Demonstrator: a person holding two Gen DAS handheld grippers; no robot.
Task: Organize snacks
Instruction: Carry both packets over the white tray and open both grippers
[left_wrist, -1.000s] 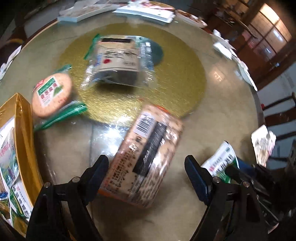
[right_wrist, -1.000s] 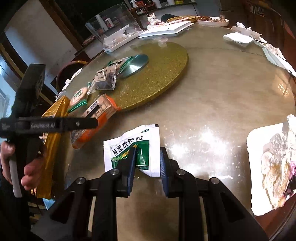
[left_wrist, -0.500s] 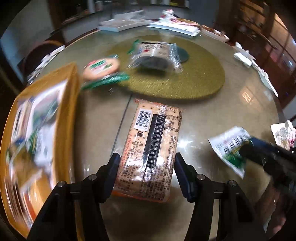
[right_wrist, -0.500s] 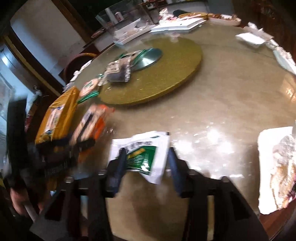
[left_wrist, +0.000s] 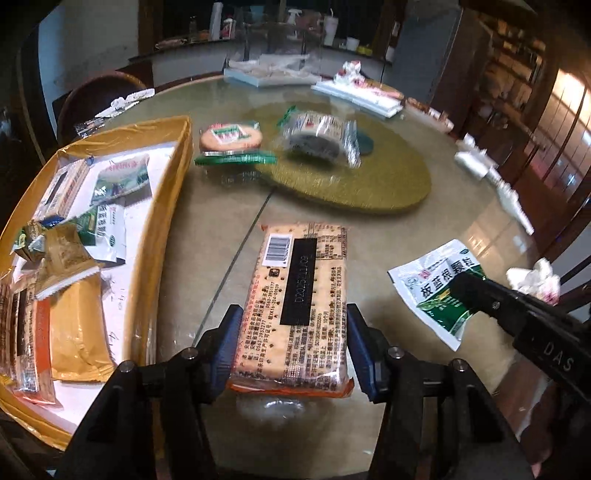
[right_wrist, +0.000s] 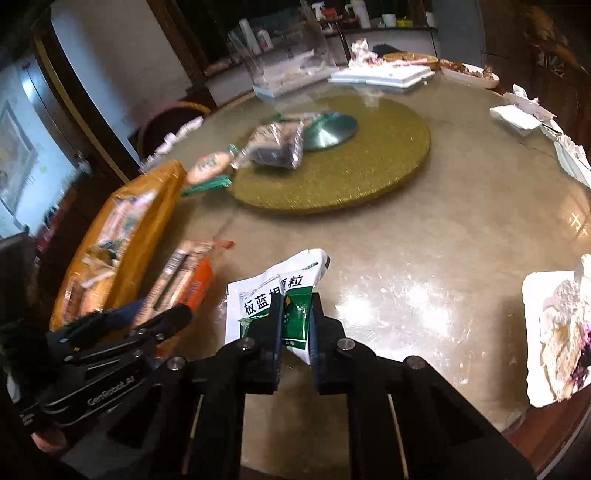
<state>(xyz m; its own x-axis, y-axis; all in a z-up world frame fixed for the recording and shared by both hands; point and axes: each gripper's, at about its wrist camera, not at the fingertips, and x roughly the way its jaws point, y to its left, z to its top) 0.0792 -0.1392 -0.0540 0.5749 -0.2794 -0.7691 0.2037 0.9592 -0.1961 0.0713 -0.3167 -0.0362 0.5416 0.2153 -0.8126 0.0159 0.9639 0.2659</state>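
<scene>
On the far left sits a big golden cardboard tray (left_wrist: 173, 173) with small snack packs already lying in it. Just to its right is the left tool (left_wrist: 291, 343). Its two blue pads have just been closing, and now they press on both long sides of a flat orange pack of crackers (left_wrist: 303, 295). The pack's long way runs straight out from the tool, away from the hand. It looks held just over the counter (left_wrist: 424, 236), but I cannot tell if it has left the top. The tray is right next to this hand, so the pack most likely only has to go sideways to the left to get in.

Further right, the right tool (right_wrist: 295, 325) is pinched nearly shut on a crumpled white and green paper packet (right_wrist: 273, 291). That packet is held up off the counter. It has a longer trip to the tray.

The counter is round, shiny and pale brown. A round gold glitter mat (left_wrist: 369, 184) lies in its middle. The room behind is dark.
</scene>
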